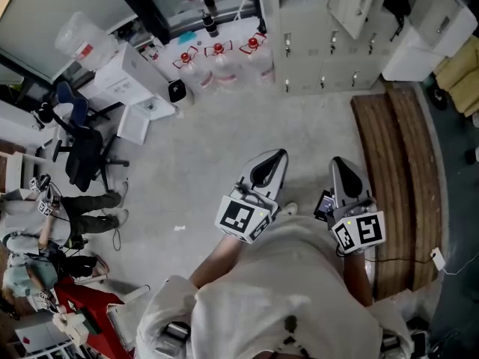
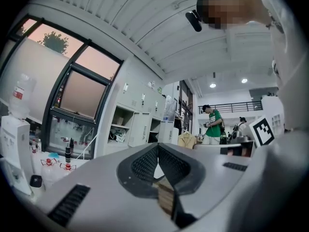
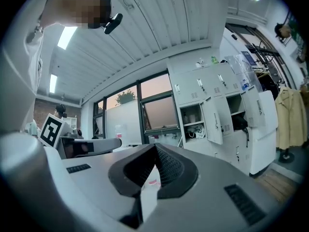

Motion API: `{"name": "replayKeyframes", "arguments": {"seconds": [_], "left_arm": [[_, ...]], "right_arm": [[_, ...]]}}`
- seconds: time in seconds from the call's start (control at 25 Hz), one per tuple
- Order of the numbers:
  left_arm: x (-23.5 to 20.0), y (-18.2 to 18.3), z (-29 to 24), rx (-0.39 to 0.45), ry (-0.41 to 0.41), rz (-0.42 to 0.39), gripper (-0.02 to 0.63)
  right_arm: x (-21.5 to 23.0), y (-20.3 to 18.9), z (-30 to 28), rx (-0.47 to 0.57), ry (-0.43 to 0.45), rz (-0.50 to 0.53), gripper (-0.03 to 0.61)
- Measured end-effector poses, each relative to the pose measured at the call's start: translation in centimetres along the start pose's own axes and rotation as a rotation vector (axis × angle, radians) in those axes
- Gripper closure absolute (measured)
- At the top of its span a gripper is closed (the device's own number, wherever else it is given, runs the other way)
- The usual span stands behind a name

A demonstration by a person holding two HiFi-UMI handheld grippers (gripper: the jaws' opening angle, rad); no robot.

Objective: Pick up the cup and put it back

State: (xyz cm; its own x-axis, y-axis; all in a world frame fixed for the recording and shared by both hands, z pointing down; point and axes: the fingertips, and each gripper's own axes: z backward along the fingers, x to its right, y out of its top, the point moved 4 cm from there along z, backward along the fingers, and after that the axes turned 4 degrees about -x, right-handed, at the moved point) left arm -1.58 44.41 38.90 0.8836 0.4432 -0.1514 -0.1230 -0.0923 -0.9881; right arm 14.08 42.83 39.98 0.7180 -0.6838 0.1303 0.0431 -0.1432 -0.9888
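I hold both grippers level, close in front of my chest, above a grey floor. My left gripper has its jaws pressed together on nothing. My right gripper is likewise closed and empty. No cup shows in any view, so I cannot say where it stands. To start well, I judge I should first find the cup, then part the jaws before reaching.
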Motion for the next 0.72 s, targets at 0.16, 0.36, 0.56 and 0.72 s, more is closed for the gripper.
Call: {"name": "replayKeyframes", "arguments": {"seconds": [0.16, 0.36, 0.56, 0.72], "left_arm": [[-0.2, 0.1, -0.7, -0.001, -0.008, -0.006, 0.605], [-0.5, 0.1, -1.4, -0.009, -0.019, -0.003, 0.606], [-1.7, 0.1, -2.8, -0.020, -0.020, -0.006, 0.605], [-3.6, 0.6, -4.7, -0.006, -0.022, -0.004, 0.606]], "right_arm": [[0.3, 0.2, -0.2, 0.020, 0.010, -0.017, 0.554], [0.9, 0.1, -0.1, 0.043, 0.021, -0.065, 0.552], [1.9, 0.0, -1.6, 0.036, 0.010, -0.078, 0.552], [3.1, 0.2, -3.7, 0.038, -0.004, -0.071, 0.552]]}}
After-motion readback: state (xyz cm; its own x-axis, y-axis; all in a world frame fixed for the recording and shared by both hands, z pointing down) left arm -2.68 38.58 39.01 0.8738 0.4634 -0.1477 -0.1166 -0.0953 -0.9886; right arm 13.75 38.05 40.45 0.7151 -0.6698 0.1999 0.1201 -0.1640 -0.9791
